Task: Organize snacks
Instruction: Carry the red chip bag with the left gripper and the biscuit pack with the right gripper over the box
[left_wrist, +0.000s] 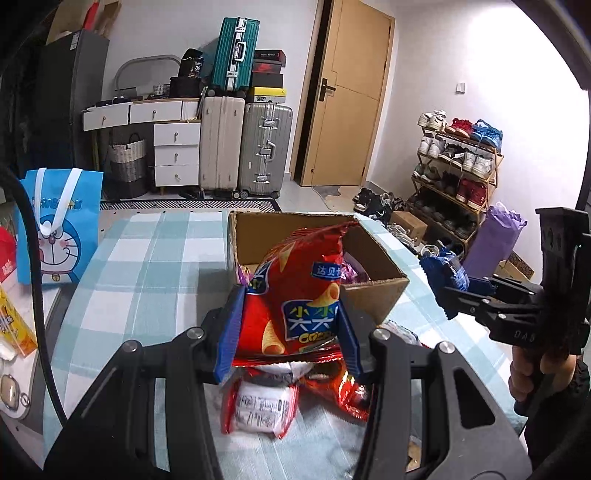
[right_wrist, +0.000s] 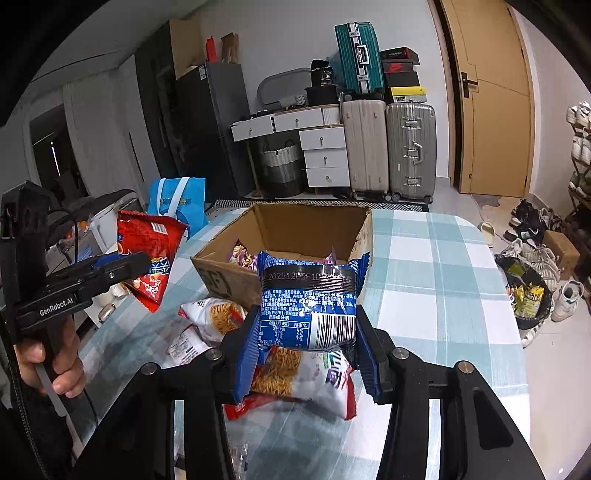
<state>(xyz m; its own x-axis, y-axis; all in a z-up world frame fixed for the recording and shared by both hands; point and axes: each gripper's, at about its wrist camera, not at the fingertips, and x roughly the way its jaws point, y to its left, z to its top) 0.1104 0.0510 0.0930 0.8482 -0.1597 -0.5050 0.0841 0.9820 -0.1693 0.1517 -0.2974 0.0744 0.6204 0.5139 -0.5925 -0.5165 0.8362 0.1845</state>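
Above checked table, left jaws clamp red chip bag (left_wrist: 295, 295), right jaws clamp blue packet (right_wrist: 308, 306) dated 20251205.

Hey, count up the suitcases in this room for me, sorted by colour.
Teal suitcase: 1
Cream suitcase: 1
Silver suitcase: 1
Total: 3

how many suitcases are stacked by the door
3. A beige suitcase and a silver suitcase stand side by side on the floor left of the door; a teal suitcase sits on top. Others may be hidden.
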